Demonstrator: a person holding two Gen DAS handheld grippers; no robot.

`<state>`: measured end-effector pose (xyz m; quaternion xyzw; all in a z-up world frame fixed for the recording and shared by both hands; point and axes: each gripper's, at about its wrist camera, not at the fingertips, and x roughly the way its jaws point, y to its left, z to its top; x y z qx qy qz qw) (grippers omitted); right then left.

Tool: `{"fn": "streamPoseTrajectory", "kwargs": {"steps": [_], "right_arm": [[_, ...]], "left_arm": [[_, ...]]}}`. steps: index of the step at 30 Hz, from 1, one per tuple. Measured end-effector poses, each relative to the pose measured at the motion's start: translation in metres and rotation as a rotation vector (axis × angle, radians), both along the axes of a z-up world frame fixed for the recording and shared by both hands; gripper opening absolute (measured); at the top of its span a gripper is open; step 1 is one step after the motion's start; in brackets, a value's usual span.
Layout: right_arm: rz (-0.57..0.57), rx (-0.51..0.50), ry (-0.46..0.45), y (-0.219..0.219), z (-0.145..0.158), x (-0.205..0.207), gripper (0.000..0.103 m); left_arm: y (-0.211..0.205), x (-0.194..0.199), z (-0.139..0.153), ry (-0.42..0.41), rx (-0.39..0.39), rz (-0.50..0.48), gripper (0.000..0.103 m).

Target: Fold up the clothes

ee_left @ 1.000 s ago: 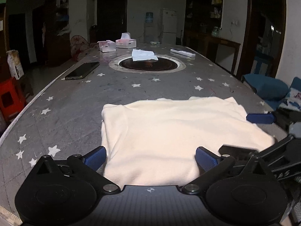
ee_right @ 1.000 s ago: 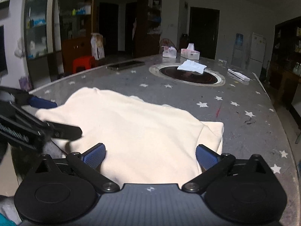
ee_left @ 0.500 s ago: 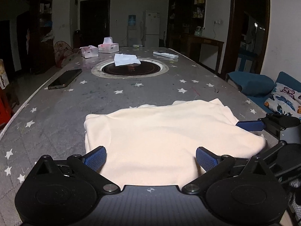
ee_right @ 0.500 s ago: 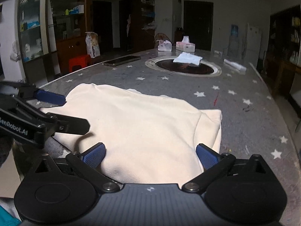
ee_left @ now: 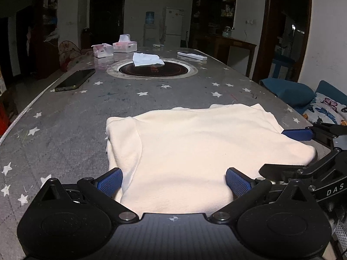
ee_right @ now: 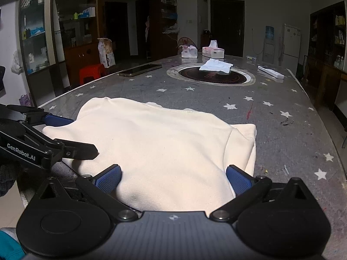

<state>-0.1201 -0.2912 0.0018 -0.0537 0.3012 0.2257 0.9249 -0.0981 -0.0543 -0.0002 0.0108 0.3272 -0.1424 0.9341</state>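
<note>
Against the pictures from a second and half a second ago little has changed: the cream garment lies in the same folded rectangle at the near end of the table, and both tongs stay spread wide, though the left wrist view now sits a little lower and closer to the cloth than half a second ago. The left gripper is released, its two blue pads on either side of the near hem, gripping nothing; the right gripper is likewise released, its pads flanking the near edge of the cloth. Each tool also shows from the side in the other's view, at the garment's opposite corner. There is one garment, two grippers, one dark phone near the table's left edge, two tissue boxes at the far end, one loose white tissue lying on the round dark hotplate set into the table's middle, and one long white box beyond it. The table is grey, printed with white stars and smudged with stains. The room is dim, with dark wooden shelves, a dark door, a white fridge beside a water dispenser, a red stool, and blue cushions to the right.
</note>
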Motion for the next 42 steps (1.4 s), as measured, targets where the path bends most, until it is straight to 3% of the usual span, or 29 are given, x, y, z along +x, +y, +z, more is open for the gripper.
{"fn": "streamPoseTrajectory", "kwargs": {"steps": [13,22,42], "right_arm": [[-0.005,0.037,0.003,-0.004,-0.001,0.001,0.103],[-0.006,0.039,0.0,-0.004,-0.001,-0.001,0.103],[-0.009,0.037,-0.004,-0.004,-0.001,-0.001,0.103]], "left_arm": [[-0.001,0.017,0.035,-0.04,-0.041,0.013,0.103],[-0.005,0.042,0.01,0.039,-0.003,0.055,0.103],[-0.008,0.038,0.002,0.003,0.016,0.068,0.103]]}}
